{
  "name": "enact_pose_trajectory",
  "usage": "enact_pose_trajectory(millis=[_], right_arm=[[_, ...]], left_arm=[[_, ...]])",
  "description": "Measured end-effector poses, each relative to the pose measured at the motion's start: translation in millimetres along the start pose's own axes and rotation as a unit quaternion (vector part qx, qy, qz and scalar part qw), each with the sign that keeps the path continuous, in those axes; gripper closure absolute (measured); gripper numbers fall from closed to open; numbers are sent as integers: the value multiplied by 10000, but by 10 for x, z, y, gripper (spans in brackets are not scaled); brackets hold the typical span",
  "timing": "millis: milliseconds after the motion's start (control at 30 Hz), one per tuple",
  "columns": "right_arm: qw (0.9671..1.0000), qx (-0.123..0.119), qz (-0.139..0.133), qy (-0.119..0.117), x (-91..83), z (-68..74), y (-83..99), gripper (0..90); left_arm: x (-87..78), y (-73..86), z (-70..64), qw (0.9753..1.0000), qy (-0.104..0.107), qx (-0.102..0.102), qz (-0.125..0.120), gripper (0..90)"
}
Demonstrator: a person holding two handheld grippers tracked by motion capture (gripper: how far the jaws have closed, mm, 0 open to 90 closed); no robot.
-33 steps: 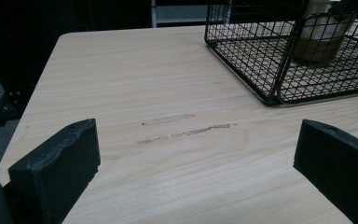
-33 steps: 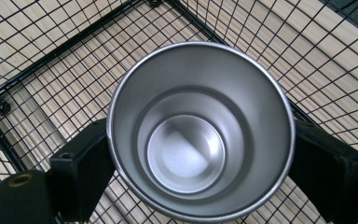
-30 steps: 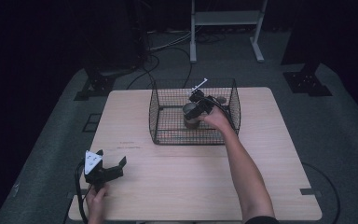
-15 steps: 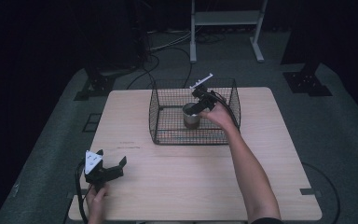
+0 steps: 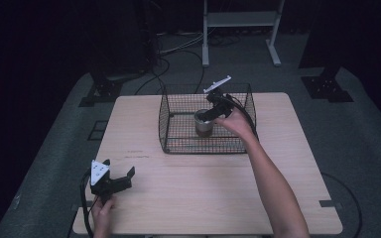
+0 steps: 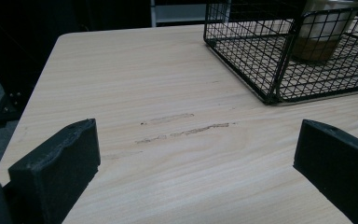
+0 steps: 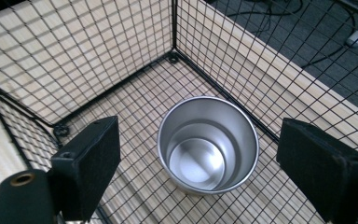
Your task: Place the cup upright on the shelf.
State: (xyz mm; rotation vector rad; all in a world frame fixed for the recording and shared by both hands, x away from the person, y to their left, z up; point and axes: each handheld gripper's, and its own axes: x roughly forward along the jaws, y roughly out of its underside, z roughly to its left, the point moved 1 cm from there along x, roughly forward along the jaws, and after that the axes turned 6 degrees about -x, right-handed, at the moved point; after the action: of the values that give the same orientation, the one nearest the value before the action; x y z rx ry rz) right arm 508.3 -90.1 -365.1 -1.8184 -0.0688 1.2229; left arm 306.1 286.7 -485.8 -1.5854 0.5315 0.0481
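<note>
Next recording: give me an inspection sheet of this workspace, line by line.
Surface: pale wooden table, faint scuff marks.
Job's things: steel cup upright, empty, inside black wire basket.
Clutter: nothing seen.
Grippers: right gripper open above the cup, jaws apart from it; left gripper open, low over bare table.
Cables: black cable trailing from left gripper; cords on floor.
Surroundings: grey floor mat, white metal stand, dark room.
</note>
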Motion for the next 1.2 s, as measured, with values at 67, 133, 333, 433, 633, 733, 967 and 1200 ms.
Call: enact_pose_trajectory(millis=[67, 133, 333, 433, 633, 733, 967, 1200], right_arm=[[9999, 31, -58, -78, -47, 5, 15, 130], [9998, 70, -124, -149, -86, 1, 32, 130], [9994, 190, -179, -234, -197, -17, 111, 130], [9995, 171, -184, -212, -243, -4, 153, 130], [9989, 157, -345, -278, -395, 38, 229, 131], [9986, 165, -392, -309, -447, 58, 252, 131], [9978, 98, -547, -370, -601, 126, 359, 133], [9980, -10, -515, -371, -696, 182, 467, 134]], left_arm=[[-1, 0, 0, 10000, -4, 19, 14, 0], [-1, -1, 0, 10000, -1, 34, 17, 0], [4, 1, -3, 10000, -15, 41, 15, 0], [7, 1, -3, 10000, -14, 43, -2, 0], [9, 2, -5, 10000, -18, 37, -1, 0], [9, 2, -8, 10000, -24, 38, 3, 0], [8, 2, -10, 10000, -27, 55, 23, 0], [8, 1, -9, 10000, -32, 65, 26, 0]])
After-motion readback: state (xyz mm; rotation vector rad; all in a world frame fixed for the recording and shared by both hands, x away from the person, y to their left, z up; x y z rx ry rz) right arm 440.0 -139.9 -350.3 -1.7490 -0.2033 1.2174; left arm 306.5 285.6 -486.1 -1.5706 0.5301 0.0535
